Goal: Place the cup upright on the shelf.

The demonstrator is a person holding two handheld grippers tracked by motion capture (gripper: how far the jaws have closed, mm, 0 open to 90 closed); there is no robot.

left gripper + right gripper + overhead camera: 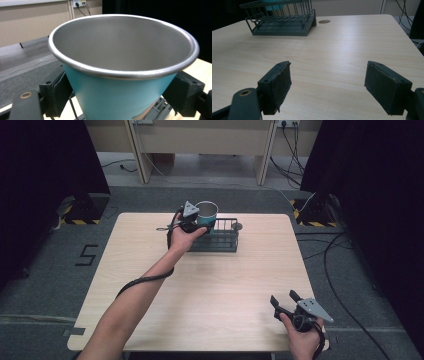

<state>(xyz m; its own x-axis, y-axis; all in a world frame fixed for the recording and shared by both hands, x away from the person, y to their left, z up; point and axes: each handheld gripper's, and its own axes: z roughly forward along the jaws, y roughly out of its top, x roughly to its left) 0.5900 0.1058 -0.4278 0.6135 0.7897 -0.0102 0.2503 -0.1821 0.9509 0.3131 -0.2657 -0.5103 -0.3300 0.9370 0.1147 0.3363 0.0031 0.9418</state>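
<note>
A teal cup point(206, 213) with a bare metal inside stands upright in the dark wire rack point(220, 239) at the table's far middle. My left gripper point(192, 221) is shut on the cup, its pads point(58, 93) pressing the teal wall point(117, 100) from both sides, above the rack's bars point(160, 110). My right gripper point(285, 299) rests open near the front right edge, with bare wood between its fingers point(279, 85). From there the rack point(282, 22) and the cup's base point(273, 5) show far off.
A round metal grommet point(237, 226) sits in the wooden table point(200, 295) just right of the rack. Cables point(345, 270) trail over the grey floor to the right. Black curtains flank both sides, and a wooden bench stands behind.
</note>
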